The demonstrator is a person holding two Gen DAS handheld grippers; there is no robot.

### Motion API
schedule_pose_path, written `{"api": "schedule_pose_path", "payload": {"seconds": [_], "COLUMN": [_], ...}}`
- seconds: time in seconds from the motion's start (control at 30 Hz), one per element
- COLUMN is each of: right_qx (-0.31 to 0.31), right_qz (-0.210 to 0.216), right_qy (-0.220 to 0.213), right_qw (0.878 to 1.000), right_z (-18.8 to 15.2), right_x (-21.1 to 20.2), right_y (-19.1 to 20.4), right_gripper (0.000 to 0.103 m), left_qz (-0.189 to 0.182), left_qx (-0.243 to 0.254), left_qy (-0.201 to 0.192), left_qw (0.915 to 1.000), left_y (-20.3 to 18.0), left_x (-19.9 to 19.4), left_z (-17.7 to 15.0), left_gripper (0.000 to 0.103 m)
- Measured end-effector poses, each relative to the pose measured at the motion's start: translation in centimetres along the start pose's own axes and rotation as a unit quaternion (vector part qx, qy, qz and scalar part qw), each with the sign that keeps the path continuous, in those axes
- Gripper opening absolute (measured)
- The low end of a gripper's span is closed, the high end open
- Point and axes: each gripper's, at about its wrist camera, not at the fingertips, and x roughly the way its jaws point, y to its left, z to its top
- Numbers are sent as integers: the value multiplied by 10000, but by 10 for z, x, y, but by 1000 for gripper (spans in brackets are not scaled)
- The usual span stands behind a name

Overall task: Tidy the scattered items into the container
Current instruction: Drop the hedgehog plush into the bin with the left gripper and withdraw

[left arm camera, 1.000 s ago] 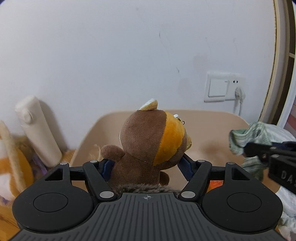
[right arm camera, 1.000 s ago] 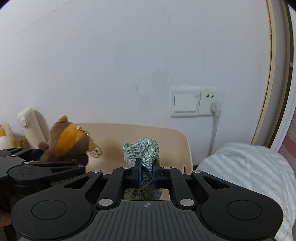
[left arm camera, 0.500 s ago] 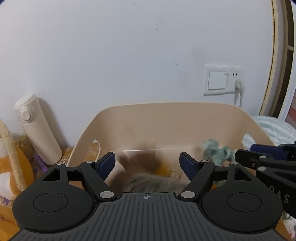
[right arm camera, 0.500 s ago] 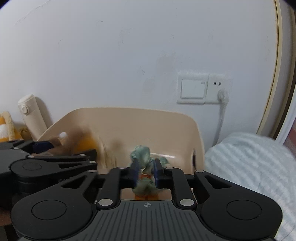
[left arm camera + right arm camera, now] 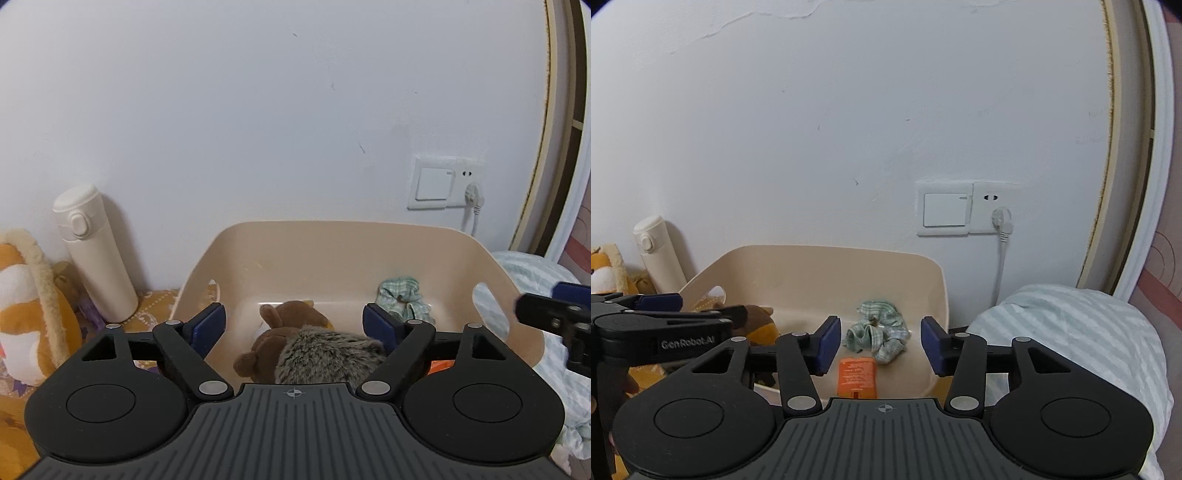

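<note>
A brown and orange plush bear (image 5: 286, 315) lies inside the beige container (image 5: 332, 226), beside a grey furry toy (image 5: 328, 354). A green checked scrunchie (image 5: 402, 295) rests at the container's right side. My left gripper (image 5: 293, 323) hovers above the bear, jaws opening, nothing between the pads. In the right wrist view my right gripper (image 5: 879, 343) hangs over the scrunchie (image 5: 877, 330) and an orange packet (image 5: 857, 376) in the container (image 5: 831, 252). Its jaws are opening and the pads touch nothing. The left gripper (image 5: 698, 308) shows there at the left, over the bear (image 5: 761, 325).
A white flask (image 5: 96, 254) stands against the wall left of the container, with an orange and white plush (image 5: 22, 306) beside it. Striped bedding (image 5: 1071, 332) lies to the right. A wall switch and socket (image 5: 960, 210) with a plugged cable sit behind.
Both grippers opened. The bear dropped from the left one and the scrunchie from the right one into the container. Both grippers drew back and rose a little.
</note>
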Motion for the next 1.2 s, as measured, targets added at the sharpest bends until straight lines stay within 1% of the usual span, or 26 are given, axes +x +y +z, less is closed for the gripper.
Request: {"api": "schedule_pose_path", "payload": {"seconds": [0.1, 0.17, 0.33, 0.4, 0.47, 0.6, 0.67, 0.93, 1.1, 1.2], "right_qx": [25, -22, -51, -36, -40, -52, -88, -59, -90, -95], "right_qz": [-29, -56, -99, -82, -82, -63, -72, -58, -43, -9], "right_qy": [-14, -18, -71, -81, -80, -41, -37, -37, -77, -101], "right_qw": [10000, 10000, 9999, 9999, 9999, 10000, 9999, 10000, 9999, 9999], "right_z": [-2, -4, -4, -4, -3, -6, -8, -18, -31, -39], "right_x": [-6, -9, -12, -12, -11, -10, -11, -26, -44, -58], "right_y": [-2, -3, -6, -7, -7, -6, -7, -13, -12, -12], "right_gripper": [54, 55, 56, 56, 56, 56, 57, 57, 60, 61], "left_qz": [77, 174, 376, 511, 579, 338, 185, -106, -143, -157], "left_qx": [-21, 29, 393, 420, 335, -49, -160, -80, -105, -75], "left_qy": [-65, -214, -700, -783, -861, -857, -837, -712, -662, -610], "left_qw": [9999, 9996, 9961, 9947, 9940, 9957, 9962, 9974, 9976, 9980], "left_y": [0, -2, -11, -14, -16, -15, -16, -22, -18, -14], "left_x": [0, 0, -3, -3, -3, -2, -4, -25, -51, -67], "left_z": [0, 0, 2, 4, 8, 16, 16, 7, -5, -18], "left_gripper": [84, 84, 85, 86, 86, 86, 86, 86, 86, 86]}}
